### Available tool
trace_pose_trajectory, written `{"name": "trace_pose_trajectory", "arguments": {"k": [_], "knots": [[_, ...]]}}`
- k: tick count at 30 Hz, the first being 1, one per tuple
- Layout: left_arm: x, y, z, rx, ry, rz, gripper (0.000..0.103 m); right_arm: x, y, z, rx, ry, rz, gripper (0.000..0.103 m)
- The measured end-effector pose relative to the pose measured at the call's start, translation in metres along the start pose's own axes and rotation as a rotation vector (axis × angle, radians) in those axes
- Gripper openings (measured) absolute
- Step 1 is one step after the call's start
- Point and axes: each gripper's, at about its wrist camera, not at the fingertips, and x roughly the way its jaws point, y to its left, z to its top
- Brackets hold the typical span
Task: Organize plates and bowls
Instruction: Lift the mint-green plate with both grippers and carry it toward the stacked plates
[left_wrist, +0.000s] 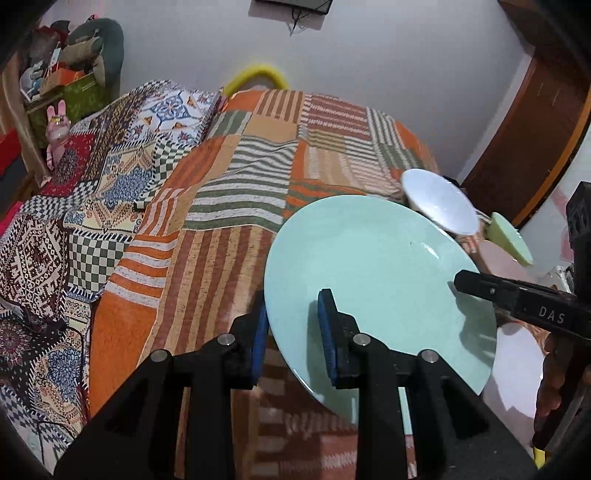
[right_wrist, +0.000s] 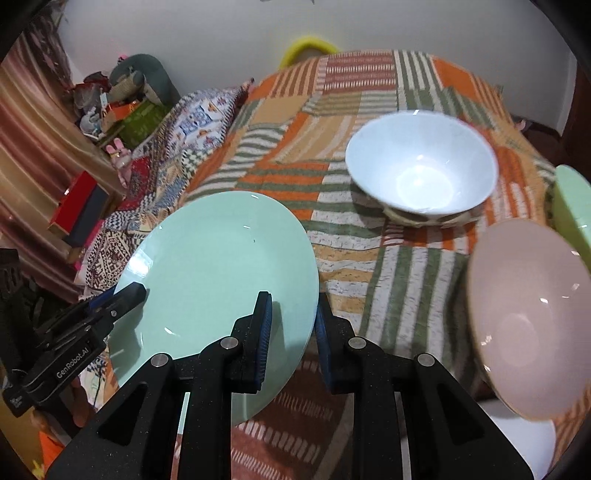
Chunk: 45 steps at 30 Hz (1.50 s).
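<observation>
A mint green plate (left_wrist: 376, 280) is held tilted above the striped bedspread, also in the right wrist view (right_wrist: 221, 273). My left gripper (left_wrist: 291, 332) is shut on its left rim. My right gripper (right_wrist: 293, 332) is shut on its right rim, and its finger shows in the left wrist view (left_wrist: 517, 299). A white bowl (right_wrist: 421, 166) sits on the bedspread beyond the plate. A pink bowl (right_wrist: 524, 314) lies tilted at the right. A light green dish (right_wrist: 572, 206) is at the far right edge. A white plate (left_wrist: 517, 369) lies low at the right.
The dishes rest on a bed covered with an orange and green striped patchwork blanket (left_wrist: 236, 177). A patterned quilt (left_wrist: 74, 221) covers the left side. Cluttered shelves with boxes and toys (left_wrist: 62, 81) stand at the far left. A wooden door (left_wrist: 535, 140) is at the right.
</observation>
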Motion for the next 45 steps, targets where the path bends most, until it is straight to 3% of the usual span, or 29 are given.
{"name": "trace_pose_trajectory", "arguments": {"k": [5, 13, 22, 32, 45], "knots": [[-0.03, -0.018, -0.003, 0.025, -0.043, -0.003, 0.026, -0.032, 0.005, -0.009, -0.031, -0.08, -0.029, 0.021], [-0.069, -0.041, -0.01, 0.038, -0.087, -0.036, 0.026, -0.074, 0.001, -0.025, -0.023, -0.158, -0.006, 0.021], [-0.095, -0.076, -0.022, 0.091, -0.109, -0.081, 0.026, -0.112, -0.018, -0.054, 0.002, -0.206, -0.019, 0.021], [-0.091, -0.117, -0.039, 0.157, -0.09, -0.133, 0.026, -0.137, -0.048, -0.084, 0.057, -0.219, -0.061, 0.021], [-0.065, -0.15, -0.063, 0.188, 0.007, -0.2, 0.026, -0.149, -0.079, -0.119, 0.142, -0.204, -0.115, 0.021]]}}
